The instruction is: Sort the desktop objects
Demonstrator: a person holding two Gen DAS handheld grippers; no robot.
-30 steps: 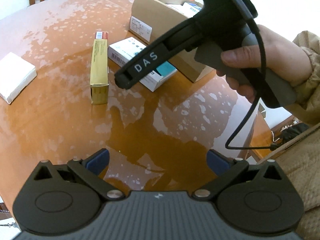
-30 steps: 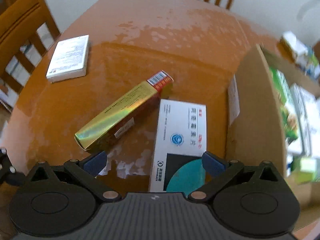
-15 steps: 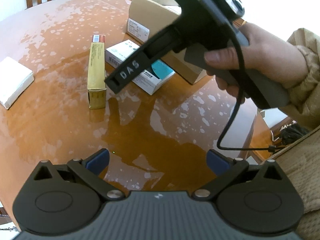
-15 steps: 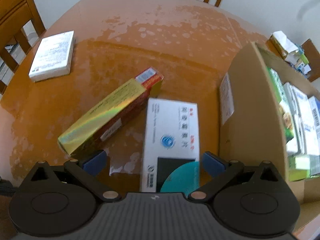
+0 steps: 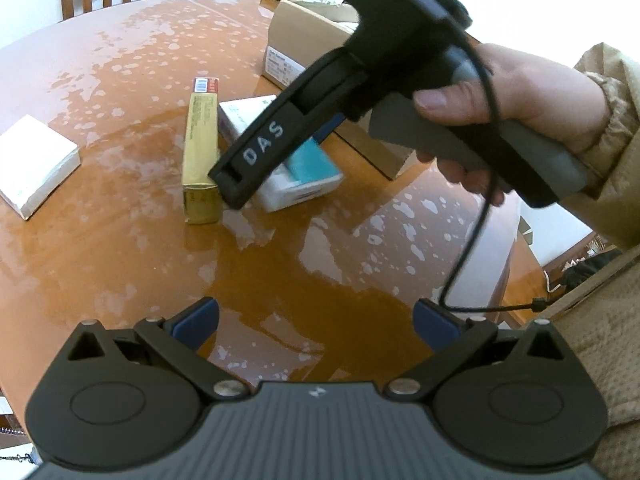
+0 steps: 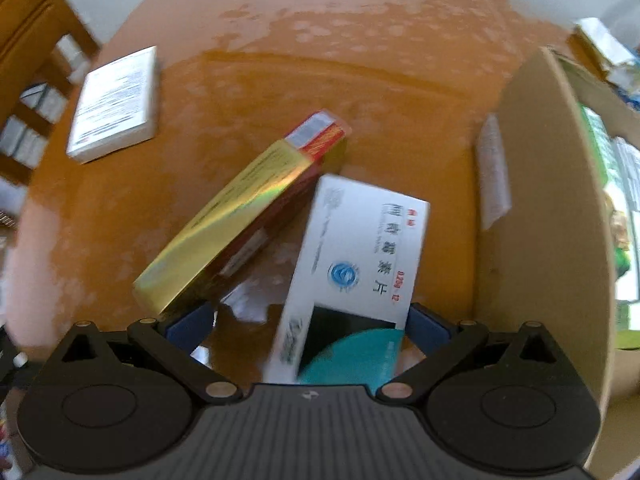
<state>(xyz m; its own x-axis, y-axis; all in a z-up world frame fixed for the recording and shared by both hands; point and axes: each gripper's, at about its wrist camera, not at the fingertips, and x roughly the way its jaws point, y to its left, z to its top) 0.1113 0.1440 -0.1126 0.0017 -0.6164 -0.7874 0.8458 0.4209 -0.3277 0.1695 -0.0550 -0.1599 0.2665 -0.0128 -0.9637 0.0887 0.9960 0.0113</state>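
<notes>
Straddling white-teal box [image 6: 356, 264], right tool [image 6: 308, 326] spread wide, gripping nothing; "DAS" on its arm; left tool [image 5: 316, 318] wide, empty.

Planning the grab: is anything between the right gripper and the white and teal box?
Nothing visible. The right gripper is open around the white and teal box. The gold box lies close on its left, touching the box's far corner.

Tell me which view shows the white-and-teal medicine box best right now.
Right wrist view: the white-and-teal medicine box lies between the open right gripper's fingers, printed top visible though blurred. In the left wrist view the right gripper's body covers much of it.
</notes>
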